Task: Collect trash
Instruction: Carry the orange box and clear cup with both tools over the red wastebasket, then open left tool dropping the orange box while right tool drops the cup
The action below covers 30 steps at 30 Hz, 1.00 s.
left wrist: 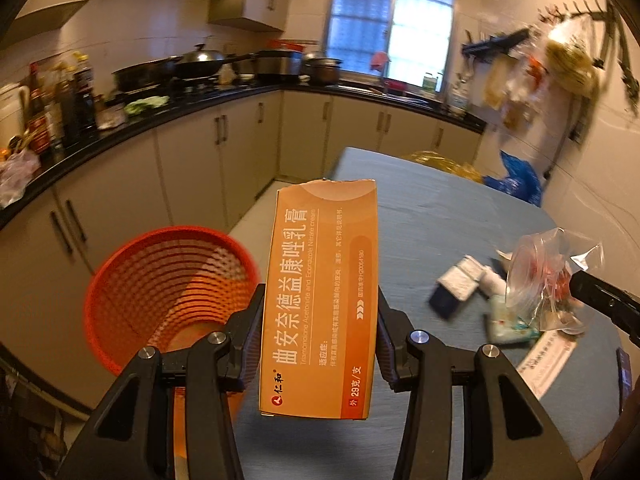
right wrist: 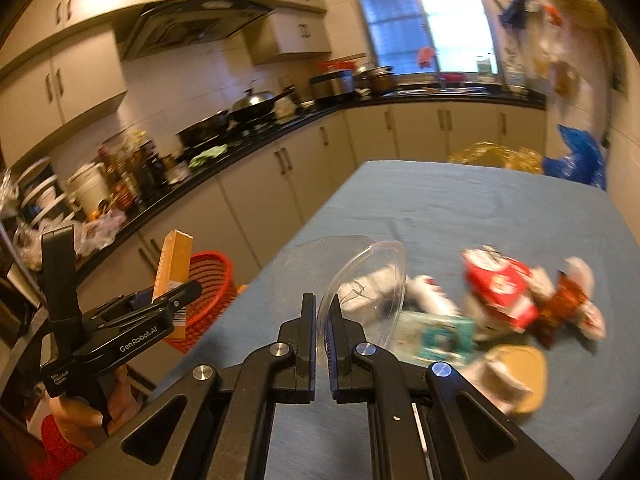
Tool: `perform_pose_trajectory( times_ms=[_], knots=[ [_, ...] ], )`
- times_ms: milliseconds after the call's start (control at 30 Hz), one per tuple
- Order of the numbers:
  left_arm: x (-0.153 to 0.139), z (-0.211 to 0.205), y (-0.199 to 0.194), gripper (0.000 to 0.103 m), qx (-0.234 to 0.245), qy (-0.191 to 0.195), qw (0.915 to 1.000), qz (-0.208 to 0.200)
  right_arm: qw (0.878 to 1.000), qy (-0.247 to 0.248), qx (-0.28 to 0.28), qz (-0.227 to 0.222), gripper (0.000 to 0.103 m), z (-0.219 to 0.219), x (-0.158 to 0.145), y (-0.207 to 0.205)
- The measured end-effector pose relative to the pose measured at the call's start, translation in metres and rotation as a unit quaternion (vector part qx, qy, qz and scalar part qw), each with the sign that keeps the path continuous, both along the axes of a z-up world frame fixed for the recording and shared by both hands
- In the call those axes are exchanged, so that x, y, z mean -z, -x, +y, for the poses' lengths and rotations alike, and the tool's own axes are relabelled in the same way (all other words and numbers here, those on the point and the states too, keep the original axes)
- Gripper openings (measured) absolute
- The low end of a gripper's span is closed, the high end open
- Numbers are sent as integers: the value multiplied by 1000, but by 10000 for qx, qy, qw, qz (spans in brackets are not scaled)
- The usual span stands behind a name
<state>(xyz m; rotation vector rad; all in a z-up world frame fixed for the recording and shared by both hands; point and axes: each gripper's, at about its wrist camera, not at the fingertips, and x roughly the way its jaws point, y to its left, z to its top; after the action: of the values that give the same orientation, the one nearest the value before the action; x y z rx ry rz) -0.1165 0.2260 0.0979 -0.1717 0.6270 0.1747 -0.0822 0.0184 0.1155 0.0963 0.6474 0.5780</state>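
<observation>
Beside the desk's left edge, on the floor, stands a red mesh basket (left wrist: 168,300), its mouth open and nothing visible inside. Just right of it, the left gripper (left wrist: 320,336) clamps an orange medicine box (left wrist: 320,300) by its long sides, holding it upright near the desk's edge, between the basket and the desk (left wrist: 432,216); the right wrist view shows the same box (right wrist: 173,264) standing up out of that gripper (right wrist: 176,292), with the basket (right wrist: 208,292) behind it. Further right, the right gripper (right wrist: 320,308) has its jaws closed on the rim of a clear plastic lid (right wrist: 368,280), lifted above the blue cloth. Beyond and to the right of the lid, loose trash lies on the desk: a teal packet (right wrist: 440,336), a red and white wrapper (right wrist: 500,288), a dark red wrapper (right wrist: 564,304) and a tan paper piece (right wrist: 520,376), blurred. At the far end sit a yellow bag (right wrist: 496,158) and a blue bag (right wrist: 576,160).
</observation>
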Motion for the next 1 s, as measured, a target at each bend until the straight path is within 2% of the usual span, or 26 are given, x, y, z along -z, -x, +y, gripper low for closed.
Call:
perform_pose_trajectory(
  times_ms=[300,500,1000],
  knots=[
    [5,50,16,46,-465,79,9989,53,9982,174,-571,109,5,70,2,-7],
    [15,76,19,46,-676,172,9975,138,9960,274,-810,249,5,100,7,-14],
    [44,139,11,46,-1148,546,9911,401,9861,540,-1462,575,5,206,19,-45]
  ],
)
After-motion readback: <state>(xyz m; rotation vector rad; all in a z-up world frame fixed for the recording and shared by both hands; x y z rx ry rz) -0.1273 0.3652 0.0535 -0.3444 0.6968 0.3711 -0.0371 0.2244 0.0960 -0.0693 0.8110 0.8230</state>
